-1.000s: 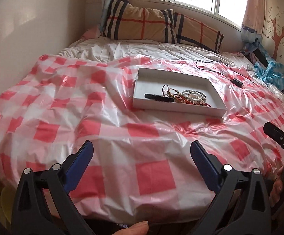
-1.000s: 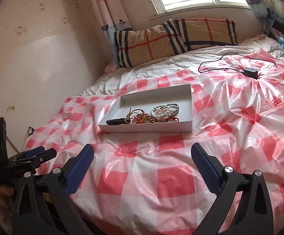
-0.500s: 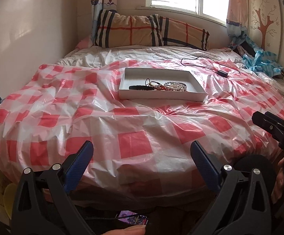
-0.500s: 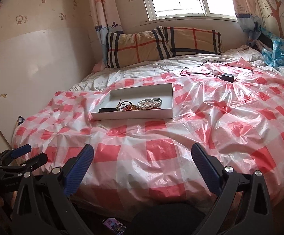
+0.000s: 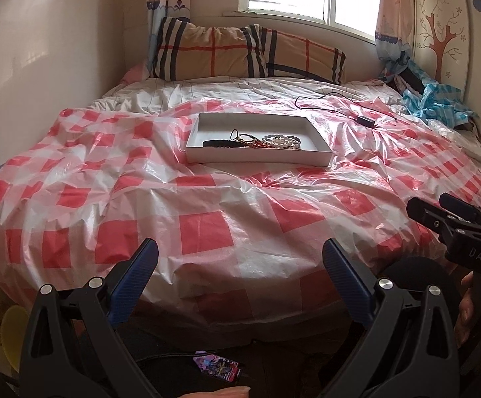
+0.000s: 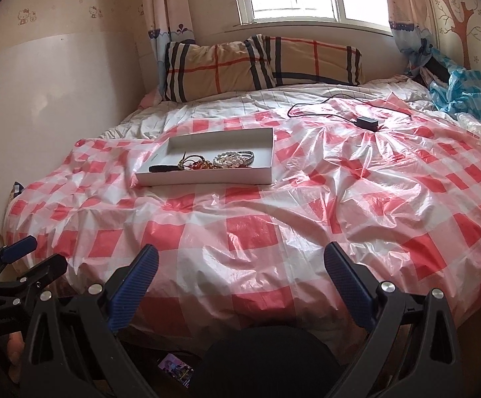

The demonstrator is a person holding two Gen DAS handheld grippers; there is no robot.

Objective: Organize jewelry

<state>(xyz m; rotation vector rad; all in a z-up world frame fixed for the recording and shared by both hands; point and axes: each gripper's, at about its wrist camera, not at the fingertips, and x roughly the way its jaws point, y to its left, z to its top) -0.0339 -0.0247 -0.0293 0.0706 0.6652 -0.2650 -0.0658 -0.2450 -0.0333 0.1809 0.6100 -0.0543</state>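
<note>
A shallow white tray [image 5: 260,159] [image 6: 207,177] lies on the red-and-white checked plastic sheet in the middle of the bed. In it lie a black strap [image 5: 222,143] [image 6: 164,168], a tangle of red and gold bracelets [image 5: 253,142] [image 6: 199,164] and pearl bracelets [image 5: 281,141] [image 6: 233,160]. My left gripper [image 5: 240,265] is open and empty, held off the bed's near edge, far from the tray. My right gripper [image 6: 240,265] is open and empty, also off the near edge. Each gripper shows at the edge of the other's view.
A black charger with cable [image 5: 363,120] [image 6: 366,122] lies on the sheet behind the tray on the right. Striped pillows [image 5: 247,53] lie under the window. Blue-and-white cloth [image 5: 436,99] is heaped at the far right. A phone [image 5: 218,366] lies on the floor below.
Both grippers have pulled back from the bed and dropped lower, so the tray looks farther away. Both stay open. The jewelry in the tray has not moved.
</note>
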